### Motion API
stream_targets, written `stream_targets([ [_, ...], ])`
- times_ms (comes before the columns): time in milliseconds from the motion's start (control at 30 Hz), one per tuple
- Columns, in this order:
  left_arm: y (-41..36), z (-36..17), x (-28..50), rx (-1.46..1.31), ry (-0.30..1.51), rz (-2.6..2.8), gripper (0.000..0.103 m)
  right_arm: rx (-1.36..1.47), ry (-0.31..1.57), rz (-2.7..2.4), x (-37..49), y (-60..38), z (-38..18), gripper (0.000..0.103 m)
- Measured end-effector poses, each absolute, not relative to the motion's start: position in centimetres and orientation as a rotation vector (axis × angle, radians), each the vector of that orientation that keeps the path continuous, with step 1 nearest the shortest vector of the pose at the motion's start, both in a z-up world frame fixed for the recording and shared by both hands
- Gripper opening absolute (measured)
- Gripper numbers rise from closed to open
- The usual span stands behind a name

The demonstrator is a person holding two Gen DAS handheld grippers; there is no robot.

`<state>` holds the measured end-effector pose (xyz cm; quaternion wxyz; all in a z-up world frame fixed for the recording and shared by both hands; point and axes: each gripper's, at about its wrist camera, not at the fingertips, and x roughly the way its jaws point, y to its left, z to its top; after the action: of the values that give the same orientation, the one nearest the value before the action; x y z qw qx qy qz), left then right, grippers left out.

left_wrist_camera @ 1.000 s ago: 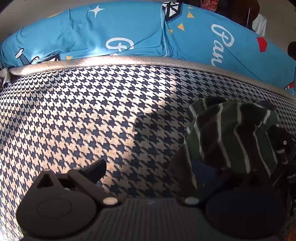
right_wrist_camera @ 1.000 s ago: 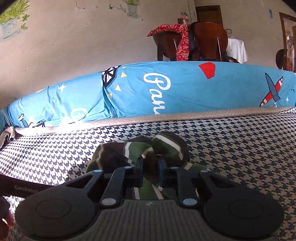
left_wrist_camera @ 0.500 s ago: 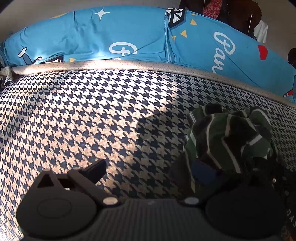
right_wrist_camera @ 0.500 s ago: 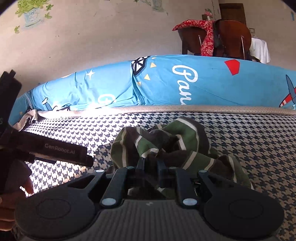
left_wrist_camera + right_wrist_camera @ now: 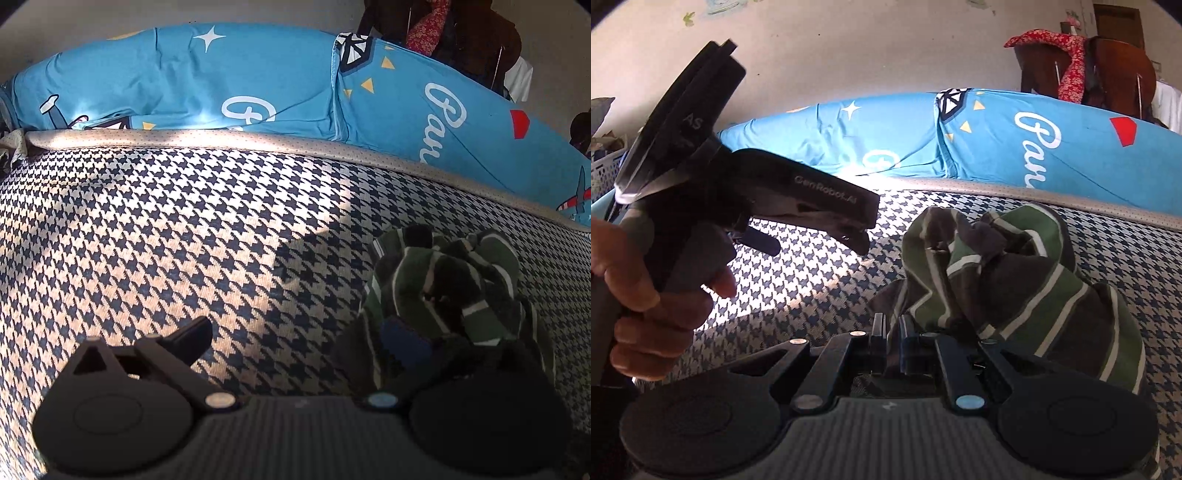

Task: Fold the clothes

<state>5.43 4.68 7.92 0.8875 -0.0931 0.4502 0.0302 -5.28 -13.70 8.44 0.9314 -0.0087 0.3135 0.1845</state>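
Gripping a fold of the striped garment, the right claw sits at the bottom centre of the right wrist view with its fingers drawn together on a pinch of the cloth, and the rest of the green, brown and white fabric rises in a crumpled heap toward centre right of that frame. In the left wrist view the same garment lies bunched at lower right on the houndstooth bed cover, with the blue printed bedding banked along the top. The left claw stands wide apart; one finger shows over bare cover at lower left, while the other is lost in dark cloth and shadow at lower right, so I cannot tell whether it touches fabric. At left of the right wrist view, a person's hand holds the left tool above the cover, beside the heap. Folding has not yet started, in my judgement: the garment needs spreading first. The risk is that the right pinch takes several layers at once, so lifting would drag the heap as a lump instead of opening it; a thin bite could also slip free. Closing the left claw blindly in that shadow might catch the bed cover along with the cloth.
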Motion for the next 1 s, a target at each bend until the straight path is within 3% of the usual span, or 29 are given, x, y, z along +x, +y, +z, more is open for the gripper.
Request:
stream_targets([
  [133, 4.7, 8.0, 5.5, -0.199, 0.933, 0.062, 0.103, -0.013, 0.595, 0.314, -5.6, -14.7, 9.2, 0.012],
  [200, 4.8, 8.0, 5.5, -0.2, 0.934, 0.063, 0.103, -0.004, 0.572, 0.261, -5.4, -15.5, 9.4, 0.022],
  [267, 4.7, 7.9, 5.5, -0.2, 0.935, 0.064, 0.103, -0.004, 0.561, 0.215, -5.3, -15.9, 9.4, 0.041],
  [467, 4.4, 7.8, 5.5, -0.194, 0.94, 0.057, 0.103, -0.056, 0.591, 0.179, -4.1, -15.5, 7.9, 0.043],
  [567, 4.3, 7.8, 5.4, -0.19, 0.938, 0.054, 0.103, -0.052, 0.602, 0.153, -3.3, -15.6, 7.3, 0.041],
  [600, 4.4, 7.9, 5.4, -0.193, 0.937, 0.054, 0.103, -0.04, 0.608, 0.152, -3.1, -15.7, 7.2, 0.037],
  [633, 4.5, 7.9, 5.4, -0.197, 0.937, 0.054, 0.103, -0.035, 0.616, 0.152, -3.0, -15.7, 7.1, 0.024],
  [733, 4.8, 8.1, 5.4, -0.211, 0.932, 0.054, 0.103, -0.031, 0.616, 0.16, -3.0, -15.5, 7.3, 0.011],
  [1000, 5.3, 9.5, 5.1, -0.224, 0.882, 0.043, 0.103, -0.043, 0.608, 0.334, -5.2, -13.6, 8.6, 0.008],
])
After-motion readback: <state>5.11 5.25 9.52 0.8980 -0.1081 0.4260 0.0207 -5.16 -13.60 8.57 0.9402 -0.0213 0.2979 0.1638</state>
